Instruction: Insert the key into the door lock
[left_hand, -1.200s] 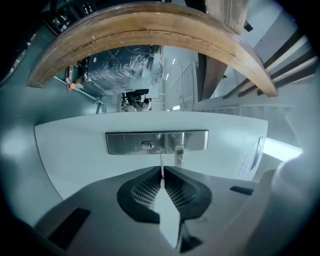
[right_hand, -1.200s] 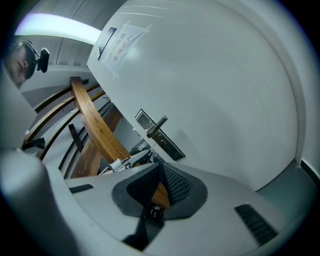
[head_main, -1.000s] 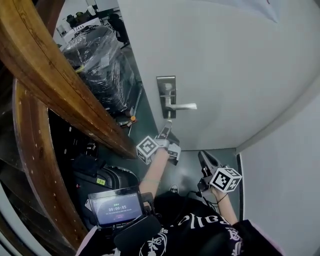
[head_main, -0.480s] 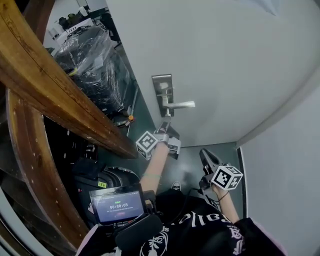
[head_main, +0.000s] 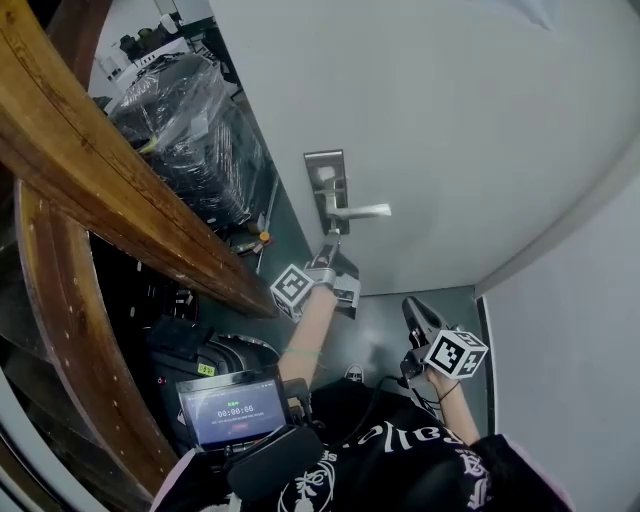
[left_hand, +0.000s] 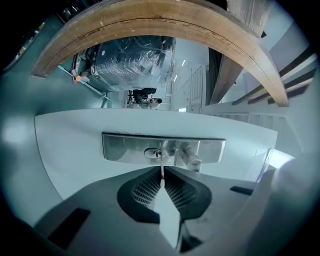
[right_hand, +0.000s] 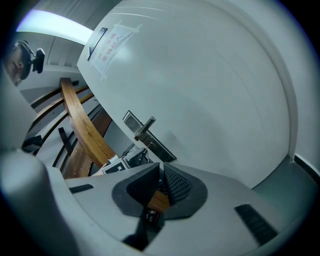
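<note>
**Key lined up just short of the keyhole, left hand leading**

We see the left hand-held gripper (head_main: 331, 250) pinched tight on the key (left_hand: 162, 173). The thin blade stands edge-on between the pads and points level, straight at the lock plate (left_hand: 120, 148) on the door (head_main: 450, 120). In the left gripper view the keyhole (left_hand: 152, 153) lies dead ahead and a touch to the left of the blade tip, with the lever handle (head_main: 362, 211) just beside it on the other side. We cannot tell whether the tip has entered. We judge that a small sideways correction and then a push along the blade's axis remain. The right hand-held gripper (head_main: 411, 305) hangs lower, well apart from the lock, its jaw tips together on nothing.
</note>
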